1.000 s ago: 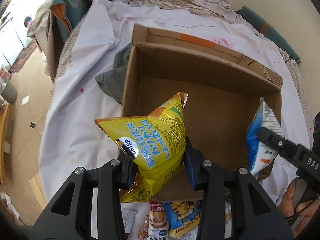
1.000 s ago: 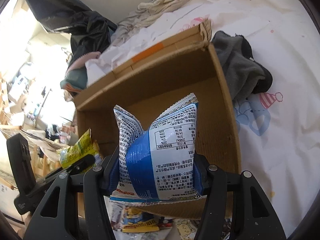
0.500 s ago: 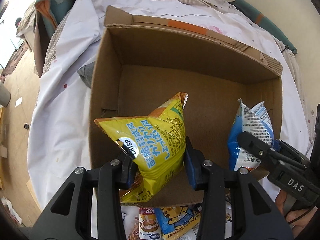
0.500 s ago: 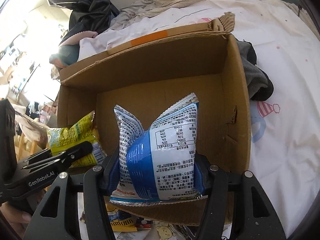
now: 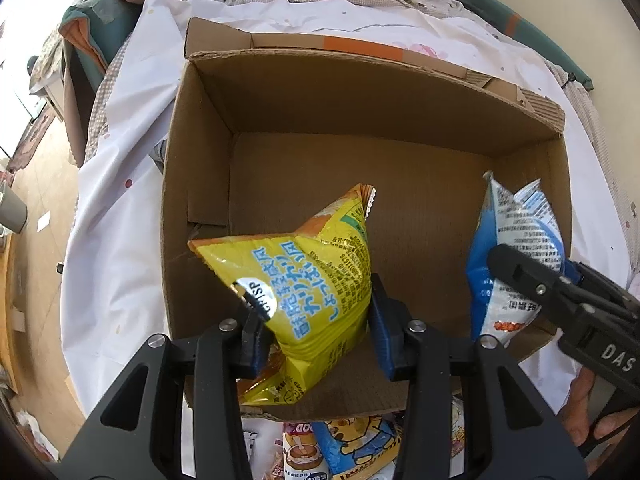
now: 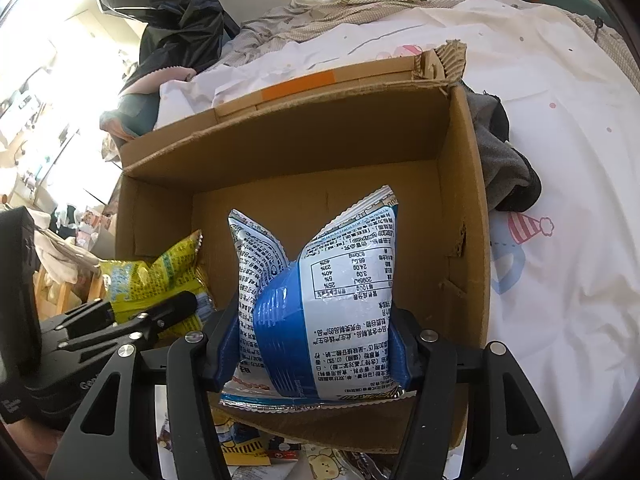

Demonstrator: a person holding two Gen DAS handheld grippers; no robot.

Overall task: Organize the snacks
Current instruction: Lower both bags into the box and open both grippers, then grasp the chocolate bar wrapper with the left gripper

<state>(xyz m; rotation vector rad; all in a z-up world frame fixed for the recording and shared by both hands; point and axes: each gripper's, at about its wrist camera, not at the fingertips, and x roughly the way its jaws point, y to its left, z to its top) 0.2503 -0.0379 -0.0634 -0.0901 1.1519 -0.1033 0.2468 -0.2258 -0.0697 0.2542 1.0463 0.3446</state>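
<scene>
An open cardboard box (image 5: 200, 200) lies on a white printed sheet, its bottom bare. My left gripper (image 5: 316, 336) hangs over the box's near left part with a yellow snack bag (image 5: 304, 276) between its blue pads. The jaws are opening, but the pads still touch the bag. My right gripper (image 6: 316, 344) hangs over the near right part and grips a blue and white snack bag (image 6: 340, 280). Its jaws are opening too, with the pads still on the bag. Each wrist view shows the other gripper (image 5: 536, 272) (image 6: 176, 312) and its bag (image 5: 516, 220) (image 6: 160, 276).
Loose snack packets (image 5: 352, 440) (image 6: 240, 444) lie on the sheet just before the box's near wall. A grey garment (image 6: 504, 168) is bunched against one side wall. Crumpled bedding and a black bag (image 6: 180, 12) lie beyond. A hand (image 5: 580, 412) holds the right gripper.
Both grippers have come forward over the box rim and lower, so the two bags now hang inside the box. The pads on both bags stand slightly wider apart.
</scene>
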